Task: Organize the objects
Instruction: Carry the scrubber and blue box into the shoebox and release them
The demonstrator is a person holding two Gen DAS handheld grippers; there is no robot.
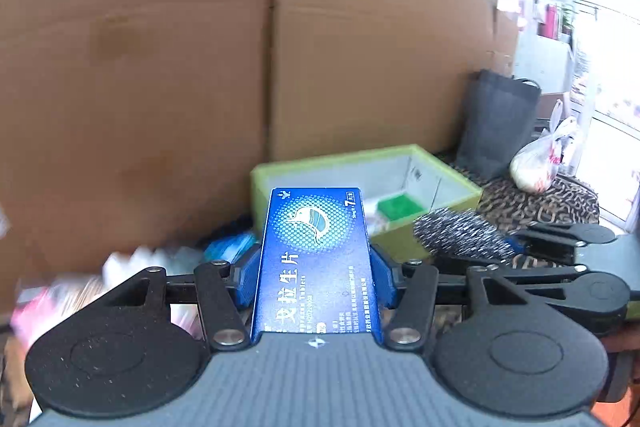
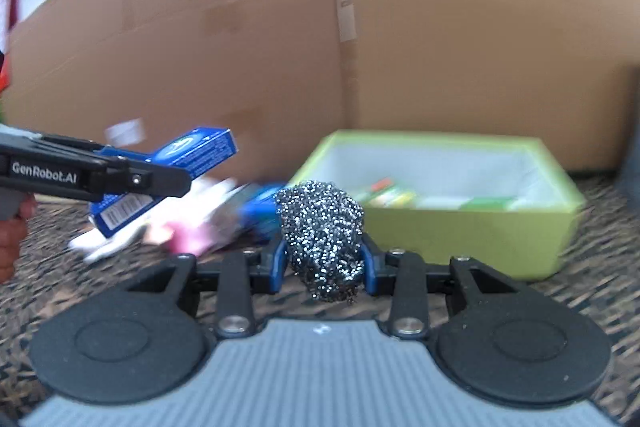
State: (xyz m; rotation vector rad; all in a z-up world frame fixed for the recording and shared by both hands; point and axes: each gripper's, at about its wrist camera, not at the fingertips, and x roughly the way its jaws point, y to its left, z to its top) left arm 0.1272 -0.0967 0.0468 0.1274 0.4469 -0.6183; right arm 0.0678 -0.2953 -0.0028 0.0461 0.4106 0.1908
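Note:
My left gripper (image 1: 316,267) is shut on a blue medicine box (image 1: 316,259) with white print, held flat and lifted off the surface. From the right wrist view the same blue medicine box (image 2: 192,155) juts out of the left gripper (image 2: 160,183) at the left. My right gripper (image 2: 323,263) is shut on a steel wool scourer (image 2: 322,231), and that steel wool scourer (image 1: 460,233) also shows at the right of the left wrist view. A green open box (image 2: 472,235) lies ahead with small packets inside; the green open box (image 1: 280,171) sits just beyond the medicine box.
Big cardboard cartons (image 1: 200,47) wall off the back. A blurred heap of pink, white and blue packets (image 2: 192,227) lies on the patterned cloth (image 2: 580,307) left of the green box. A dark bag (image 1: 496,123) and a white plastic bag (image 1: 540,163) stand at the right.

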